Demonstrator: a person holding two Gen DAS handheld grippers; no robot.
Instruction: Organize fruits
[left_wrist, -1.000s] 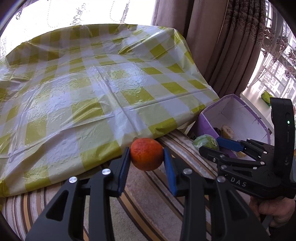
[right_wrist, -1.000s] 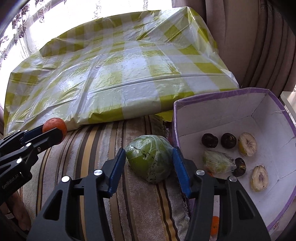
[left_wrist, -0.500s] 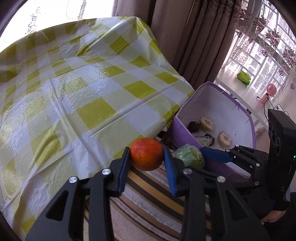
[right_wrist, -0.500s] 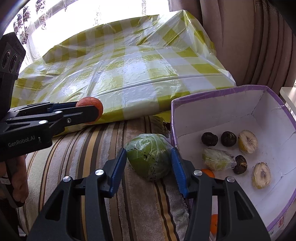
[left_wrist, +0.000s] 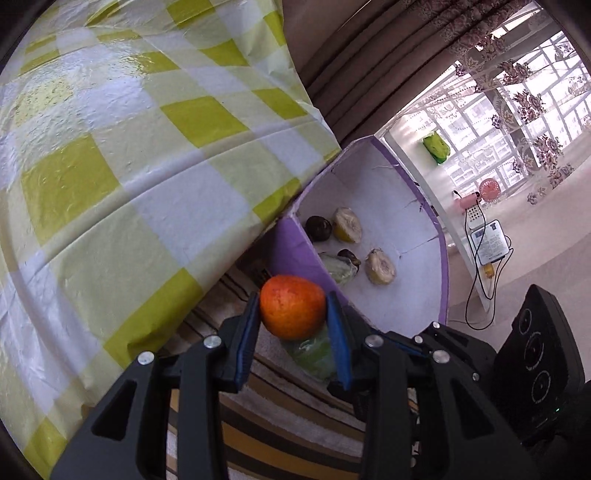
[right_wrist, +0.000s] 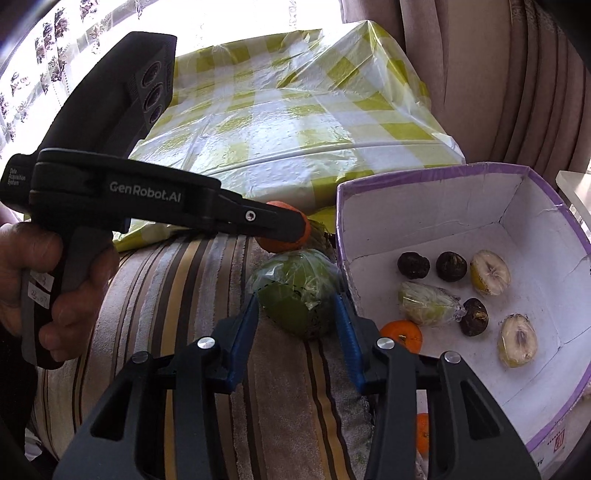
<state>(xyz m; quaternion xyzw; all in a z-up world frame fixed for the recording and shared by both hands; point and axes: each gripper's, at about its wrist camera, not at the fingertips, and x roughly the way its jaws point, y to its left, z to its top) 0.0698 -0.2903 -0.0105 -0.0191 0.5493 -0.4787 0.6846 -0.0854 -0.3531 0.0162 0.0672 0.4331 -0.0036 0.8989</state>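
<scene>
While left gripper (left_wrist: 292, 314) grips orange (left_wrist: 292, 311) — right gripper (right_wrist: 298, 312) closing round green fruit (right_wrist: 295, 291).

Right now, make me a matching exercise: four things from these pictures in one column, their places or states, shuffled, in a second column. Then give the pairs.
Things:
1. orange
2. wrapped green fruit
3. small tangerine
4. purple box

Places or states:
A. lying inside the box
B. between the right gripper's closing jaws, on the striped cushion
C. clamped in the left gripper, in the air
D. open-topped, beside the cushion

Pairs: 1-C, 2-B, 3-A, 4-D
</scene>
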